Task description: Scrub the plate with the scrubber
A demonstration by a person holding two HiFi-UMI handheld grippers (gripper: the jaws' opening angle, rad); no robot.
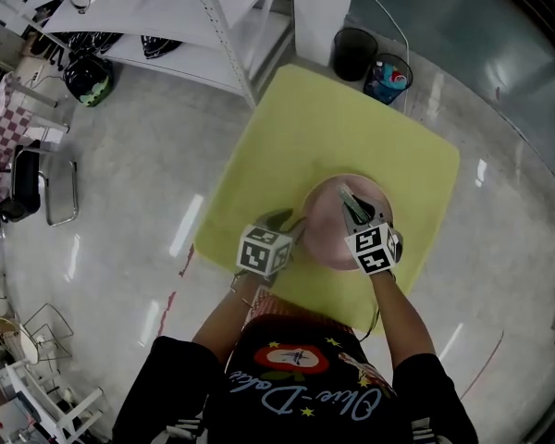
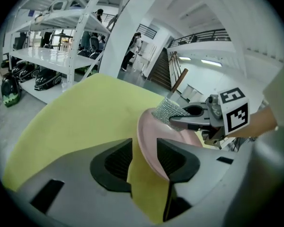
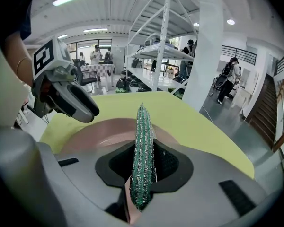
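A pink plate [image 1: 326, 218] lies on the yellow table [image 1: 324, 128], towards its near edge. My left gripper [image 1: 289, 223] stands at the plate's left rim. In the left gripper view its jaws [image 2: 144, 148] are open: the plate [image 2: 154, 126] has its rim between them, close to the right pad, with bare table showing on the other side. My right gripper [image 1: 359, 215] is over the plate, shut on a green glittery scrubber [image 1: 353, 203]. In the right gripper view the scrubber [image 3: 143, 145] stands on edge between the pads above the plate [image 3: 99, 131].
A black bin [image 1: 354, 52] and a blue bucket [image 1: 388, 77] stand on the floor beyond the table's far corner. White shelving [image 1: 166, 17] fills the upper left, and a chair [image 1: 46, 188] stands at the far left. Several people stand in the background of the gripper views.
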